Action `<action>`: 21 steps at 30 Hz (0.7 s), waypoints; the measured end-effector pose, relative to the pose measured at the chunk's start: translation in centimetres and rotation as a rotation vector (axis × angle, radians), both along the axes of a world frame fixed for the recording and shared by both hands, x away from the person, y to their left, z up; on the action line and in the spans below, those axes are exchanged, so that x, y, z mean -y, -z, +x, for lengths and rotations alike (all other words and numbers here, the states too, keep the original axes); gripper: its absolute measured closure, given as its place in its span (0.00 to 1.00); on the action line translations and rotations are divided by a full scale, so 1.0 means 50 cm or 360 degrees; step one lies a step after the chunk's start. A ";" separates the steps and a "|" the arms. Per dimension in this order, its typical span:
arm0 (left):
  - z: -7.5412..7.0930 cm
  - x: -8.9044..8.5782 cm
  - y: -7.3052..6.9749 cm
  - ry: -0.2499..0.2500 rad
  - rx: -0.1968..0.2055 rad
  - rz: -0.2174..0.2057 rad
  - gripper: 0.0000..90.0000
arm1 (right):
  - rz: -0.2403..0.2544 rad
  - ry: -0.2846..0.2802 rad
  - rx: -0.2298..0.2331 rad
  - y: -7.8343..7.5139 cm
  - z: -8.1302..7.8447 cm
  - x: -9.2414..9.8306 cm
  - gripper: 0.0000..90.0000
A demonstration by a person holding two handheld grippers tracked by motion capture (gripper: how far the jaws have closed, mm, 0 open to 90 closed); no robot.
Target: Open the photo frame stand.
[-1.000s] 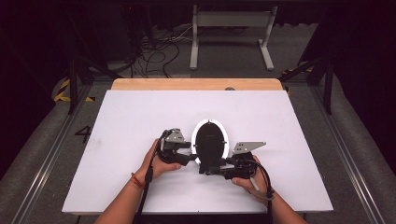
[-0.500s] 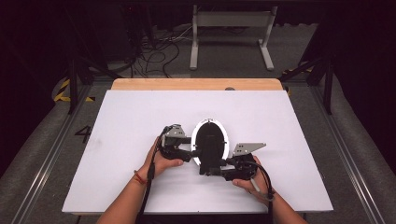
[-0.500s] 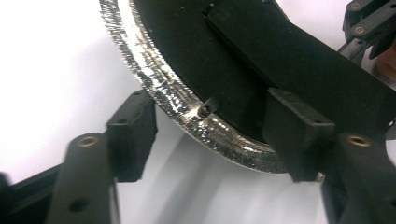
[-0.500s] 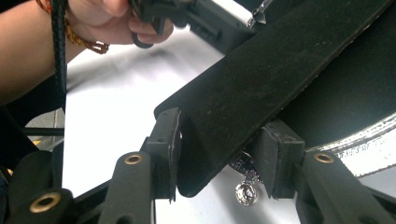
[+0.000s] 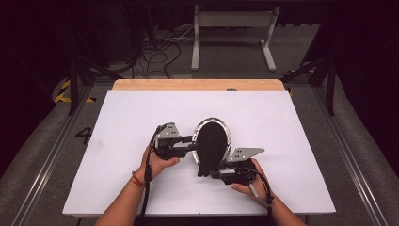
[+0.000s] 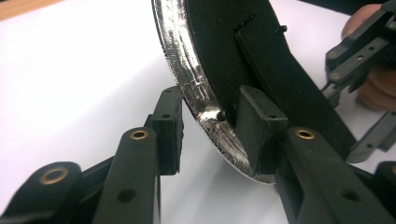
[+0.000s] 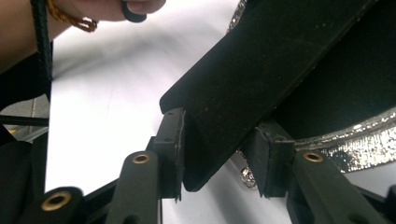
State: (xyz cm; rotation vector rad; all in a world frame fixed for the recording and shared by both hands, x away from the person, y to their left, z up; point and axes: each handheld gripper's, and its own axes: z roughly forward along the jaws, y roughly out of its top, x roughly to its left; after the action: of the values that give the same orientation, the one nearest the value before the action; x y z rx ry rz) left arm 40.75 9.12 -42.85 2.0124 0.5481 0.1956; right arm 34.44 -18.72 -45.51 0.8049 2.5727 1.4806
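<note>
So the thing in play was an oval frame (image 5: 212, 141), black-backed with a sparkly silver rim, sitting roughly mid-table on the white table (image 5: 122, 117), a bit nearer the person's edge than the far wooden edge. It was tipped up rather than lying flat, with its black stand flap (image 5: 205, 162) hanging out of the back toward the near edge.

The left gripper (image 5: 188, 143) came in from the frame's left side. In the left gripper view its jaws had just been closing, with the silver rim (image 6: 196, 107) between them: one pad (image 6: 259, 123) was pressed against the black back right at the rim, while the other pad (image 6: 169, 126) stood just beside the glittery front edge. I honestly couldn't tell whether that one was touching yet, there looked to be a sliver of a gap.

The right gripper (image 5: 214, 172) sat at the near end of the frame, just below it. In the right gripper view it had the stand flap (image 7: 261, 88) between its jaws, half-closed and easing in a touch. The left-hand pad (image 7: 170, 149) was flat against the flap; the other pad (image 7: 268, 156) was right up at its underside, seemingly gripping.

Both hands were close together, left hand (image 5: 157, 162) and right hand (image 5: 249, 186) on either side of the frame.
</note>
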 end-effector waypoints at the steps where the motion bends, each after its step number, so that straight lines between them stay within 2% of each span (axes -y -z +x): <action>1: 0.000 -0.001 0.000 -0.0001 -0.0011 -0.0013 0.70 | -0.0014 0.0010 0.0009 -0.002 -0.001 -0.001 0.63; 5: -0.003 -0.001 0.000 -0.0018 -0.0010 -0.0027 0.70 | 0.0001 0.0016 0.0016 -0.006 -0.001 -0.001 0.61; 8: -0.005 -0.001 -0.002 -0.0010 0.0009 -0.0033 0.71 | -0.0016 0.0016 0.0011 -0.007 0.000 0.000 0.61; 11: -0.012 0.001 -0.001 -0.0015 0.0034 -0.0035 0.72 | -0.0016 0.0012 0.0005 -0.005 -0.001 0.000 0.67; 13: -0.020 -0.004 -0.004 0.0032 0.0063 -0.0066 0.75 | -0.0018 -0.0002 -0.0011 -0.001 0.000 0.001 0.77; 14: -0.024 -0.006 -0.008 0.0040 0.0082 -0.0053 0.77 | -0.0008 -0.0019 -0.0026 0.001 0.001 0.003 0.79; 16: -0.030 -0.007 -0.011 0.0038 0.0108 -0.0023 0.77 | -0.0025 -0.0025 -0.0003 0.001 -0.002 0.003 0.80; 20: -0.031 -0.011 -0.006 0.0062 0.0101 -0.0030 0.77 | -0.0056 -0.0026 0.0017 -0.002 -0.006 -0.001 0.80; 21: -0.029 -0.011 -0.003 0.0083 0.0076 -0.0034 0.74 | -0.0059 -0.0027 0.0019 -0.002 -0.007 -0.001 0.81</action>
State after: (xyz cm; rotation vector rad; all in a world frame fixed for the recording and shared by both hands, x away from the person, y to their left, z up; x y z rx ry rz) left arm 39.28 9.67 -42.71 1.9940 0.4656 0.2046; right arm 34.11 -18.68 -45.41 0.7698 2.5966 1.4330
